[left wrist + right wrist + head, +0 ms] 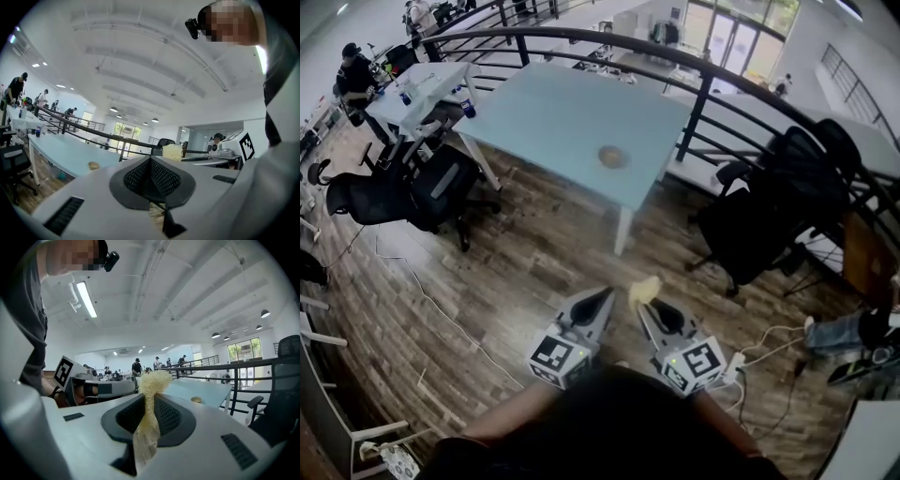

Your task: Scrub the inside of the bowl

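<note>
A small brownish bowl (612, 157) sits on the light blue table (553, 122), far ahead of both grippers. It shows as a small shape (93, 165) in the left gripper view and again (196, 400) in the right gripper view. My right gripper (645, 307) is shut on a pale yellow fibrous scrubber (644, 289), whose tuft (152, 380) sticks up from between the jaws. My left gripper (602, 298) hangs beside it, shut with nothing between its pads (161, 177). Both are held over the wooden floor, well short of the table.
A black curved railing (703, 80) runs behind the table. Black office chairs stand at the left (412, 192) and right (759, 225). A white table (417, 98) with bottles is at the back left, and cables (769, 347) lie on the floor at the right.
</note>
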The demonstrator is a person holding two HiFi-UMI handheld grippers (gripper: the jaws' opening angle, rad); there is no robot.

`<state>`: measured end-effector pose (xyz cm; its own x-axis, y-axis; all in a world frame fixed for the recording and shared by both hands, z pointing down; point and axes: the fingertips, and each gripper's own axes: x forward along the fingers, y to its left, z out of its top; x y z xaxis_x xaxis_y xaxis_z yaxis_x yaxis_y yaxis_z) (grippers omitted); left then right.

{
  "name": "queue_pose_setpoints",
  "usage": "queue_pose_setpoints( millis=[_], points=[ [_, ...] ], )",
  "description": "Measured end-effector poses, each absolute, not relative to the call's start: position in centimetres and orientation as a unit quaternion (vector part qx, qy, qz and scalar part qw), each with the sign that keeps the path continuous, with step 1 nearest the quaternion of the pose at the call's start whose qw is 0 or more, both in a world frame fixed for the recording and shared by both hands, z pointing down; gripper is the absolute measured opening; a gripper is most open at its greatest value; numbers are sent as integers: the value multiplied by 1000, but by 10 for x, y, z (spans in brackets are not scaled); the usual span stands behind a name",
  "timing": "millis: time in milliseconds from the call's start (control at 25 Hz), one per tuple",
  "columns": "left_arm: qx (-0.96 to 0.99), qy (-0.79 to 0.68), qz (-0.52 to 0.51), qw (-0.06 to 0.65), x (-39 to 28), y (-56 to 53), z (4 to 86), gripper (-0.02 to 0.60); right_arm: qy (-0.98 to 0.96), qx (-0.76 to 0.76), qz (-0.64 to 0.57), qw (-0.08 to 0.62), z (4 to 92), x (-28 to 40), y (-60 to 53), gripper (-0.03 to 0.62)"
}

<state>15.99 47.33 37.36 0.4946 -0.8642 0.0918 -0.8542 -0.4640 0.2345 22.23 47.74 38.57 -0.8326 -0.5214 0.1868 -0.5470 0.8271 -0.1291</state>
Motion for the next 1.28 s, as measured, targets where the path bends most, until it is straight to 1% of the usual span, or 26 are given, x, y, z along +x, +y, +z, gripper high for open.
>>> queue_pose_setpoints(
  millis=[200, 480, 640, 800, 1040, 1280],
  points=[
    [856, -500, -16, 135, 127, 443, 379, -3, -950, 286, 92, 80, 390, 192, 449, 66],
    [870, -476, -8, 127, 66, 393, 366, -3, -946, 301, 93, 73, 378, 126, 399, 66],
    [879, -461, 12, 121, 35, 378, 366, -3, -945, 305, 96, 65, 373, 90, 379, 66],
    [885, -446, 14, 131, 9, 368, 371, -3, -946, 302, 95, 65, 374, 58, 370, 66],
    [883, -447, 9, 146, -16, 360, 379, -3, -945, 299, 111, 70, 380, 33, 358, 66],
    [878, -448, -1, 166, -28, 351, 387, -3, -949, 283, 119, 76, 387, 18, 349, 66]
  ],
)
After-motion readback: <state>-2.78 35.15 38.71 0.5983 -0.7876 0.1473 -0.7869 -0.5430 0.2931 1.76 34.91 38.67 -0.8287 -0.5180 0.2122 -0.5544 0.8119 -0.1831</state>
